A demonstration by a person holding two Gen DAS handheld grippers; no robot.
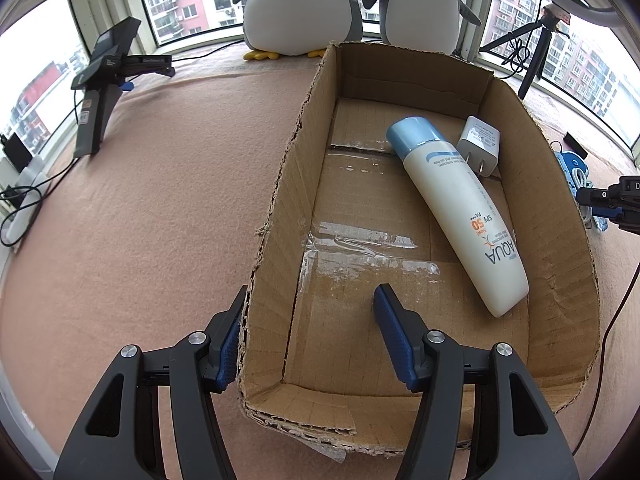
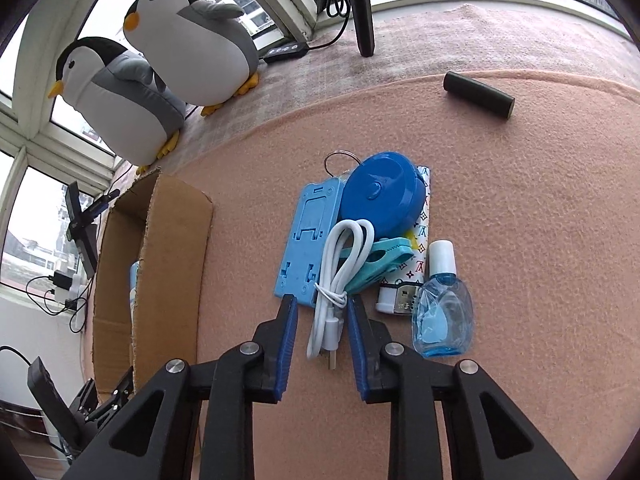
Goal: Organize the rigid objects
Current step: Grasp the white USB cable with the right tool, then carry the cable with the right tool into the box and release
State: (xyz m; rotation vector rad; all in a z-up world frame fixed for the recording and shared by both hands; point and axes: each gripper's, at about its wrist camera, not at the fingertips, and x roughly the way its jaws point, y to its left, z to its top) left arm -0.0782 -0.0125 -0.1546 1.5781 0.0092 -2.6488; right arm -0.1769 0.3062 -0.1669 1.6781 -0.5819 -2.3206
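Observation:
A cardboard box (image 1: pixel 560 208) lies on the pink cloth and holds a white sunscreen bottle (image 1: pixel 456 204) with a blue cap and a white charger plug (image 1: pixel 480 146). My left gripper (image 1: pixel 310 300) is open and straddles the box's left wall near its front corner. My right gripper (image 2: pixel 322 304) is open, its fingers either side of a coiled white USB cable (image 2: pixel 340 272). Around the cable lie a light-blue phone stand (image 2: pixel 308 236), a blue round case (image 2: pixel 382 192), a teal clip (image 2: pixel 380 260), a patterned lighter (image 2: pixel 408 268) and a blue bottle (image 2: pixel 442 308).
Two plush penguins (image 2: pixel 160 64) stand by the window beyond the box (image 2: pixel 160 248). A black cylinder (image 2: pixel 478 94) lies at the far right. Black tripods stand on the cloth (image 1: pixel 108 80), (image 1: pixel 536 48). Cables and chargers lie at the left edge (image 1: pixel 20 196).

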